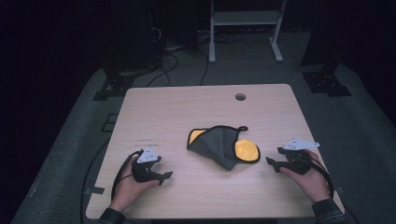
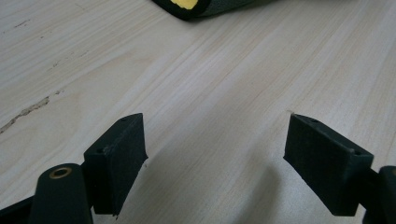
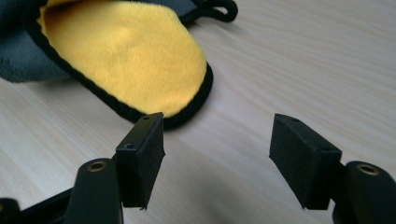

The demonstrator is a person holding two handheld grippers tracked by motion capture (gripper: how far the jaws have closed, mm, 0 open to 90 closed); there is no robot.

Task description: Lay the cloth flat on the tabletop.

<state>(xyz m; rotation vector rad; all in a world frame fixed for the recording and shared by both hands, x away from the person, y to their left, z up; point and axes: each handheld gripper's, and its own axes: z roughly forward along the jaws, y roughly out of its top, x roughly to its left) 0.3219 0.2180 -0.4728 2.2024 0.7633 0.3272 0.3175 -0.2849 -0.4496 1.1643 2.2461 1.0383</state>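
A crumpled grey and yellow cloth [image 1: 223, 147] lies mid-desk, nearer the front edge, folded over itself so both colours show. The left gripper [image 1: 164, 176] and right gripper [image 1: 273, 164] rest on the desk either side of it, jaws spread wide and empty, likely poised to take its edges. The desk [image 1: 187, 105] is pale wood with a cable hole [image 1: 240, 97] near its far edge; the room beyond is dark.

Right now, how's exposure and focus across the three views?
High view: dim, surroundings nearly black, table lit, cloth readable. Left gripper view: bright, wood grain sharp, soft shadows under the open left tongs. Right gripper view: cloth's yellow side crisp, right tongs slightly soft.
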